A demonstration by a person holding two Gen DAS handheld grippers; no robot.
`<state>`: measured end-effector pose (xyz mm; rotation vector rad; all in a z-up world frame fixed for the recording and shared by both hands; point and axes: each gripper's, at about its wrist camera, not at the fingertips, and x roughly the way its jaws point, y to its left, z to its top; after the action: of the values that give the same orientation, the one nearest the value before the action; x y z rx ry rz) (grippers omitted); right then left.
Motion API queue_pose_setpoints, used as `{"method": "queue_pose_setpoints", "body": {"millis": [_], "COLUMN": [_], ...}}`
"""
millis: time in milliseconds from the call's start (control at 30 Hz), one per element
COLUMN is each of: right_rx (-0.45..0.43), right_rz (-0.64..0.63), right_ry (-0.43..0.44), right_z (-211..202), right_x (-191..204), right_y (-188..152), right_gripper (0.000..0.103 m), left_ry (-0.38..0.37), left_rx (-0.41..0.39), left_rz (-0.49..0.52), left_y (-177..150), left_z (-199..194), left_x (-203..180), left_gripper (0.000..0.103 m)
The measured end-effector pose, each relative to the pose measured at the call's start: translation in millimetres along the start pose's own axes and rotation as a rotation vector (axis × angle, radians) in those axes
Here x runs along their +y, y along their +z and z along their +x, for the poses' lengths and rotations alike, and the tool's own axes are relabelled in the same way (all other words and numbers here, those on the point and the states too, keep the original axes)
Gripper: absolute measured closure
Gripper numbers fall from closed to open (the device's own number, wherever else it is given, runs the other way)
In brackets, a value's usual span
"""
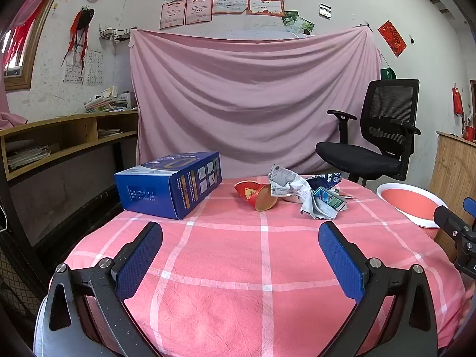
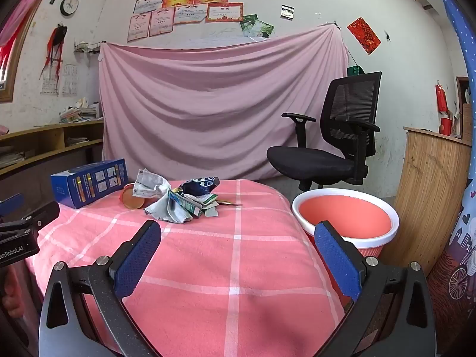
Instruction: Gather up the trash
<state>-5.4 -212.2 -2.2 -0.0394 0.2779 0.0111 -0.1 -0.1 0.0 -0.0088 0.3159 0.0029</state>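
Mostly crumpled wrappers (image 1: 309,195) beside a tipped red cup (image 1: 258,196).

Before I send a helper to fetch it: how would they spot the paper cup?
On the pink checked tablecloth, look between the blue cardboard box and the crumpled wrapper pile. The red paper cup lies tipped on its side, its tan inside facing the camera, the only round thing there.

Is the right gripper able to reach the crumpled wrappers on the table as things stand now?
Probably yes. The right gripper is open and holds nothing, and only bare checked tablecloth lies between it and the crumpled wrappers. The blue box sits off to the left, out of the way.
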Motion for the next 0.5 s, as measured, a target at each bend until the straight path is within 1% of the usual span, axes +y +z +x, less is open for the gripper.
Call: {"method": "queue_pose_setpoints", "body": {"millis": [500], "right_rx": [0.001], "right_rz": [0.002], "right_ry": [0.0], "right_z": [-0.4], "right_x": [0.1], "right_y": [0.6], "right_gripper": [0.0], "left_ry": [-0.004], "left_rx": [0.0], "left_rz": [0.001], "left_y": [0.5], "left_z": [-1.4], "left_x": [-0.7], "left_gripper": [0.001]}}
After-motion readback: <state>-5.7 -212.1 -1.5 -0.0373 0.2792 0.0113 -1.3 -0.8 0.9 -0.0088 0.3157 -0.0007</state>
